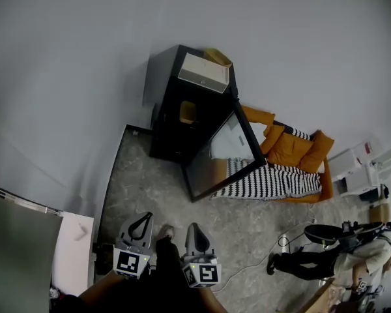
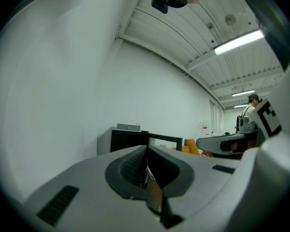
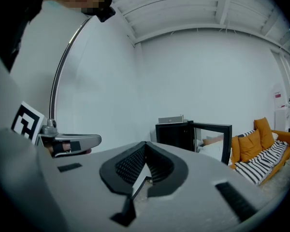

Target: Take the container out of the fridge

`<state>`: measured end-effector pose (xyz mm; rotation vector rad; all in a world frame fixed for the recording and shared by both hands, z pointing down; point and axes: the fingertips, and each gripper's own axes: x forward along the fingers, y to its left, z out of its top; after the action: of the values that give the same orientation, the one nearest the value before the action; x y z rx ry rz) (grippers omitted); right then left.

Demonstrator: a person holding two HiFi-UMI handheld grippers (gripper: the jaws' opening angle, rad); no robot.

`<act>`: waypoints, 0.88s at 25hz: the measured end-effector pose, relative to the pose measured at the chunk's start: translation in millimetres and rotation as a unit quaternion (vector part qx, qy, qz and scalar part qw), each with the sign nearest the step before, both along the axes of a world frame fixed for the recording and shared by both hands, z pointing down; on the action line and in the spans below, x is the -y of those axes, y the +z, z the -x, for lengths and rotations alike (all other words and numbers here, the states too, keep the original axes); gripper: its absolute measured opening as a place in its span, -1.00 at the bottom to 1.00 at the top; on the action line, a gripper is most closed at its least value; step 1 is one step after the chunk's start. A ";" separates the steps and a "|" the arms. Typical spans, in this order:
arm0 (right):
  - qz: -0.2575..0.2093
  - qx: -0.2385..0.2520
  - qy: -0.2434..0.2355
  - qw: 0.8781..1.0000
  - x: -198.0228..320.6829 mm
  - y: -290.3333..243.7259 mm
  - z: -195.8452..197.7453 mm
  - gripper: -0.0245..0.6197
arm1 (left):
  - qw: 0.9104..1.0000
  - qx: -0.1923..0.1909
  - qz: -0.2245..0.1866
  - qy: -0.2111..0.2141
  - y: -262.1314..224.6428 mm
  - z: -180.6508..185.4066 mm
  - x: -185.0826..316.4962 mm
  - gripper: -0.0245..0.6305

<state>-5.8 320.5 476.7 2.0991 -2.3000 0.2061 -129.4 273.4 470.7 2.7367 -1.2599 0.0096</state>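
A small black fridge [image 1: 176, 106] stands against the far wall with its glass door [image 1: 225, 154] swung open to the right. Inside, on a shelf, a yellowish container [image 1: 188, 112] shows dimly. My left gripper [image 1: 143, 217] and right gripper [image 1: 194, 227] hang side by side low in the head view, well short of the fridge, both shut with nothing between their jaws. In the left gripper view the fridge [image 2: 127, 139] is far ahead past the closed left gripper [image 2: 146, 152]. The right gripper view shows the fridge [image 3: 176, 133] and its open door [image 3: 213, 140] beyond the closed right gripper [image 3: 145, 147].
A flat beige box [image 1: 205, 72] lies on top of the fridge. An orange sofa [image 1: 293, 150] with a striped blanket [image 1: 274, 181] stands right of the door. A person [image 1: 339, 258] is at the lower right, with a cable [image 1: 260, 261] on the speckled floor. White boards [image 1: 72, 246] lean at left.
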 end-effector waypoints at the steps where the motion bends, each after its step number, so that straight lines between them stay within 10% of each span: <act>1: -0.001 0.001 -0.001 1.000 4.6 0.4 -1.6 -0.92 | 1.000 0.000 0.003 -0.002 0.4 -0.8 3.7 -0.91; 22: -0.010 0.030 -0.057 0.998 206.6 4.6 -103.8 -0.92 | 0.999 0.031 0.012 -0.027 -2.3 -119.7 178.1 -0.91</act>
<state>98.0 113.9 481.3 1.9885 -2.4586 0.2473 -9.7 95.3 468.4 2.7003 -1.3404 0.1032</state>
